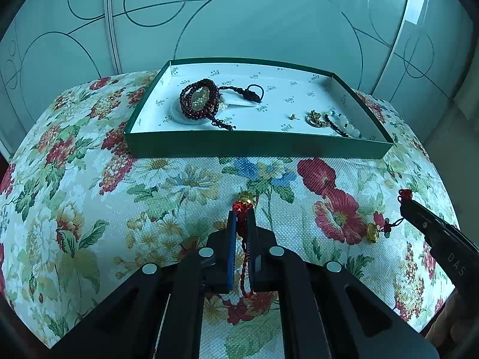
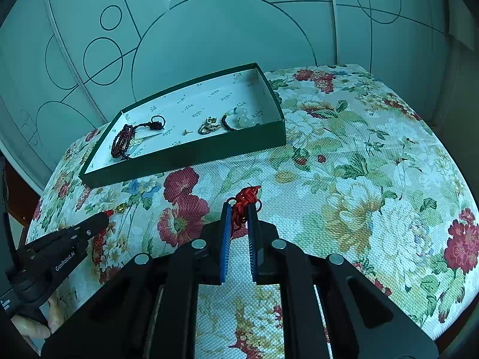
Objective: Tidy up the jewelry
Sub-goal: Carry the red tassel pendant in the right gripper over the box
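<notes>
— So, what do the tongs hold?
— Both are clamped on one red cord bracelet (image 1: 244,233): the left gripper (image 1: 242,212) behind its gold bead (image 1: 248,198), the right gripper (image 2: 239,209) on its knot (image 2: 247,199).
— And the green box (image 1: 257,146)?
— Just beyond both tips, on the floral cloth (image 1: 179,185).

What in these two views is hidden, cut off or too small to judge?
- Left wrist: the red cord passes between the left claw fingers; its lower end is hidden by the claw body.
- Right wrist: the red knot is partly hidden by the right claw.
- Both: the small gold piece in the box is too small to identify.
</notes>
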`<state>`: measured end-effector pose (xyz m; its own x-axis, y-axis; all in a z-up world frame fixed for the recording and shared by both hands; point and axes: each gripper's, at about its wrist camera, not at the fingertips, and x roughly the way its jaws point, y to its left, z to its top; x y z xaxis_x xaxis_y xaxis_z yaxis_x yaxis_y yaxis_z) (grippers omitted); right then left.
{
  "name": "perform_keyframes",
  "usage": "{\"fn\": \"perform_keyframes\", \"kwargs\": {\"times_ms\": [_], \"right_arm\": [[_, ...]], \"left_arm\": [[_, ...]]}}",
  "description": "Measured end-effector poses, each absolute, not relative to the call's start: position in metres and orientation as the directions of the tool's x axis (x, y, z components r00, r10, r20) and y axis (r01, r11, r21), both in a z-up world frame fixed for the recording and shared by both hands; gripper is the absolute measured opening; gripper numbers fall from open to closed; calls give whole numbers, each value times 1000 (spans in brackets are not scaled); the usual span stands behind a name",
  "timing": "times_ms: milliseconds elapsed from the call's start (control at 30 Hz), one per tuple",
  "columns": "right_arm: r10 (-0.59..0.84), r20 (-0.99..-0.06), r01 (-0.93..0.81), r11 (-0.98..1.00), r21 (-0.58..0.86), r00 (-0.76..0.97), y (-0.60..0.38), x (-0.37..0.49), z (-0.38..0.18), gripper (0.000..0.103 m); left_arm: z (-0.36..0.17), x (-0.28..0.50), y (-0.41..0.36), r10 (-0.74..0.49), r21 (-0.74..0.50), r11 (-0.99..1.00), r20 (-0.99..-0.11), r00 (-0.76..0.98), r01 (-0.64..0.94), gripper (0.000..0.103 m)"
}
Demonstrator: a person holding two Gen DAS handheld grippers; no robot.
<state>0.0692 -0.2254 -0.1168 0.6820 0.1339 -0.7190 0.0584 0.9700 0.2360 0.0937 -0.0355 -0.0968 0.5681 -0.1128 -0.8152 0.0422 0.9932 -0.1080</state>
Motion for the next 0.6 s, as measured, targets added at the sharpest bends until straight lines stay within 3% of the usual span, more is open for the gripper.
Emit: {"fn": "perform_keyframes", "kwargs": {"times_ms": [600], "right_arm": [[137, -699, 22, 977, 214, 702, -212, 52, -96, 11]], "left_arm": [[-65, 76, -25, -105, -107, 994, -773, 626, 35, 6]]}}
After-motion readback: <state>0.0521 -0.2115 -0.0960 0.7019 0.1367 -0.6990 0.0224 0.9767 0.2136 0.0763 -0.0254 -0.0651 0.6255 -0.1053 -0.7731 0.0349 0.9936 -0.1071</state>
